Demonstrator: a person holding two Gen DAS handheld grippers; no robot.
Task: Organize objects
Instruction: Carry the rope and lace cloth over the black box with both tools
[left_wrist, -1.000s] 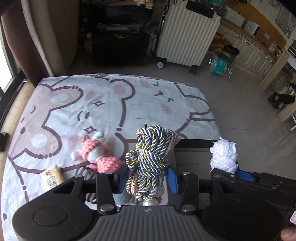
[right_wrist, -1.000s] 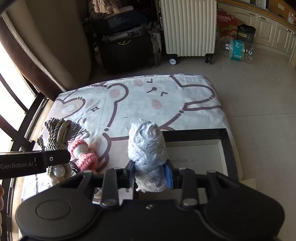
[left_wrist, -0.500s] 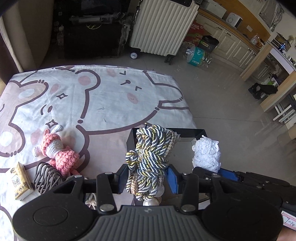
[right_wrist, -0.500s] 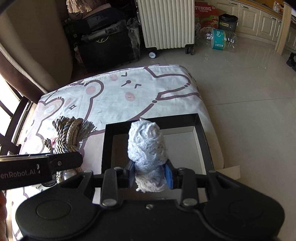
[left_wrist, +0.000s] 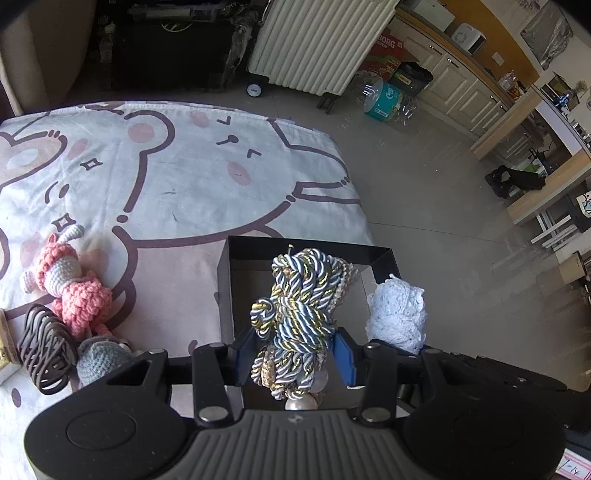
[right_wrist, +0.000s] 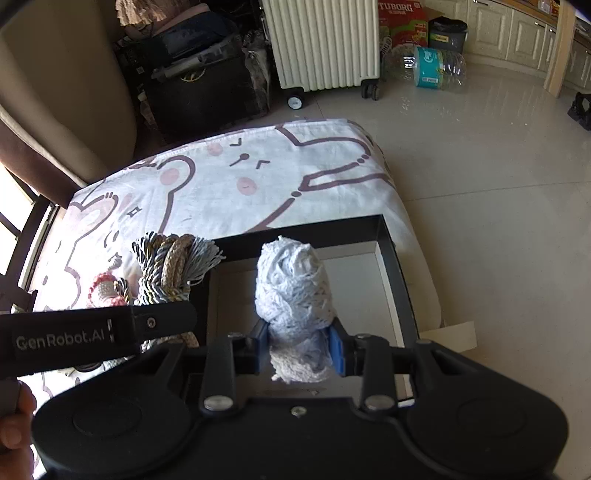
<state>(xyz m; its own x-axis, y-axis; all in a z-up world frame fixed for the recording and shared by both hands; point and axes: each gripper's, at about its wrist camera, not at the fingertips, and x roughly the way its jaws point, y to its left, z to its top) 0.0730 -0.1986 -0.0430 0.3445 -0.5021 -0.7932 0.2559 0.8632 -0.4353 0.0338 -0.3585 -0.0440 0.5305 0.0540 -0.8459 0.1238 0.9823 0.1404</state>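
The left claw (left_wrist: 295, 349) grips a twisted rope bundle (left_wrist: 299, 314) at frame centre; the right claw (right_wrist: 298, 349) grips white yarn (right_wrist: 293, 291), both above the black box (right_wrist: 391, 258).

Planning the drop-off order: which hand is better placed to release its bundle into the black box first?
Probably the right: its tool holds the white lace bundle over the black box floor; the left's rope tassel hangs nearer the box's left wall.

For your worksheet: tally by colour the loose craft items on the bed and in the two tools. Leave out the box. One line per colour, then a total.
Blue-gold: 1, cord
White: 1, lace
Pink: 1, doll
Brown: 1, clip
Grey-blue: 1, crochet piece
Total: 5
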